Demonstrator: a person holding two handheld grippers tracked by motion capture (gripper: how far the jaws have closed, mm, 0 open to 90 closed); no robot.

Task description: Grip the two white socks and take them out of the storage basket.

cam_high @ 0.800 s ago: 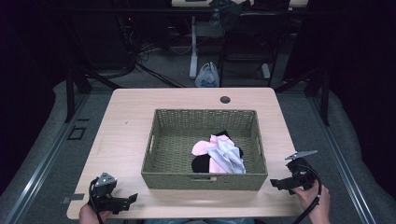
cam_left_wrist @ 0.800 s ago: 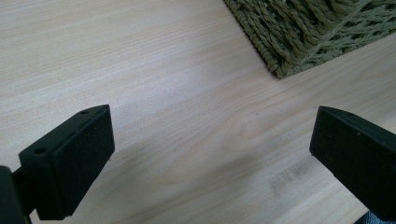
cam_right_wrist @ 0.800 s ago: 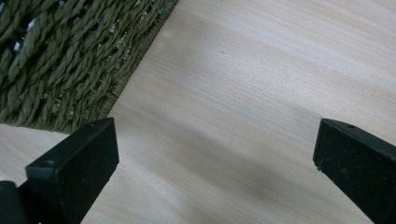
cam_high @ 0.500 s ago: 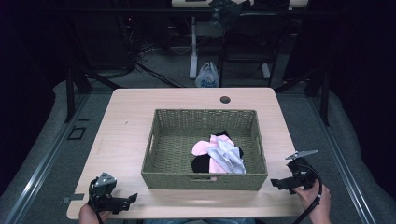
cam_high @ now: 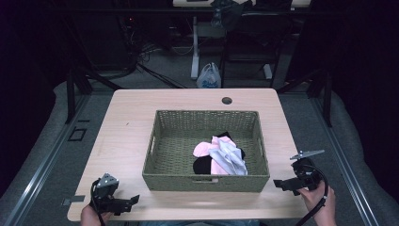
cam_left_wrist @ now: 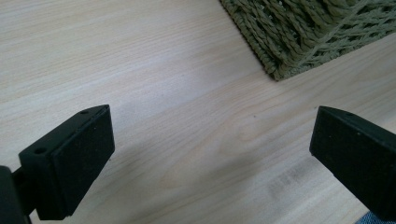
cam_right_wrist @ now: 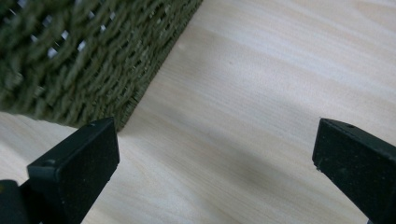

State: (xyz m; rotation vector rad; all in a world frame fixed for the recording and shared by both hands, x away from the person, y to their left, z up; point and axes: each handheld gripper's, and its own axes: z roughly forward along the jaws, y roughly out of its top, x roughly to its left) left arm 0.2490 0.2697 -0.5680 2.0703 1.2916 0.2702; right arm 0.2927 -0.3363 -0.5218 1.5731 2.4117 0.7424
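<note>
A light wooden desk (cam_high: 127, 141) is seen from above, with a green woven basket (cam_high: 206, 176) set near its middle. Inside the basket, toward its right half, a small heap of clothes (cam_high: 220, 156) is lying: pink, white and black pieces bunched together and touching one another. A round hole (cam_high: 227, 100) is cut in the desk just behind the basket.

The left tongs (cam_high: 134, 199) are held low over the near left corner of the desk, close to the basket's front left corner but apart from it. In the left gripper view the jaws are spread wide with bare wood between them, and nothing is gripped; the basket's corner (cam_left_wrist: 299, 37) is seen beyond.

The right tongs (cam_high: 277, 182) are held at the near right edge of the desk, just beside the basket's front right corner. In the right gripper view the jaws are likewise spread wide and empty, with the basket's wall (cam_right_wrist: 84, 60) close by.
</note>
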